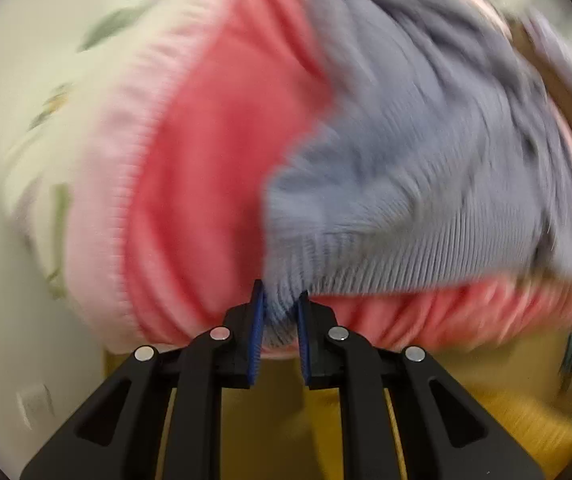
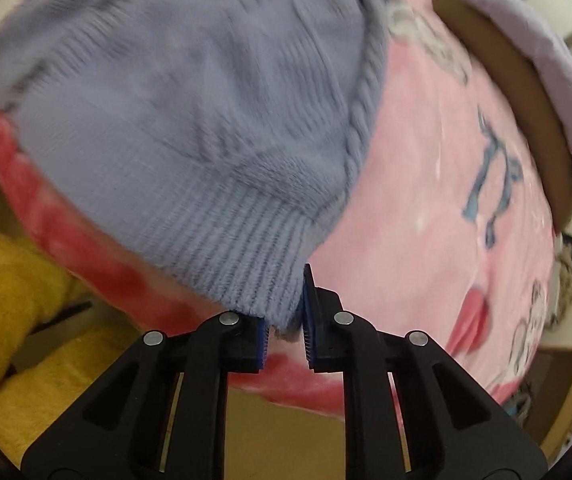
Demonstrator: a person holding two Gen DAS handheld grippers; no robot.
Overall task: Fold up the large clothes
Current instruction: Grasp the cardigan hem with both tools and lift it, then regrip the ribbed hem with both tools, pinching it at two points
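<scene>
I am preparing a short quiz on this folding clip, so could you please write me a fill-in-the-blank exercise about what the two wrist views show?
1. Both grippers are shut on the ribbed hem of a knitted sweater coloured ____.
2. The left gripper and right gripper each pinch the ____ of the sweater.
3. The sweater lies on a blanket that is mostly ____.
4. Below the blanket in the right wrist view sits a fluffy cloth coloured ____.

Missing words: grey-blue; hem; pink; yellow

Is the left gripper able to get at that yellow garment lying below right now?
Probably not as things stand. The left gripper is shut on the ribbed hem of the blue-grey sweater, so its jaws are occupied. The yellow garment lies uncovered beneath, but the sweater would need releasing first.
</scene>
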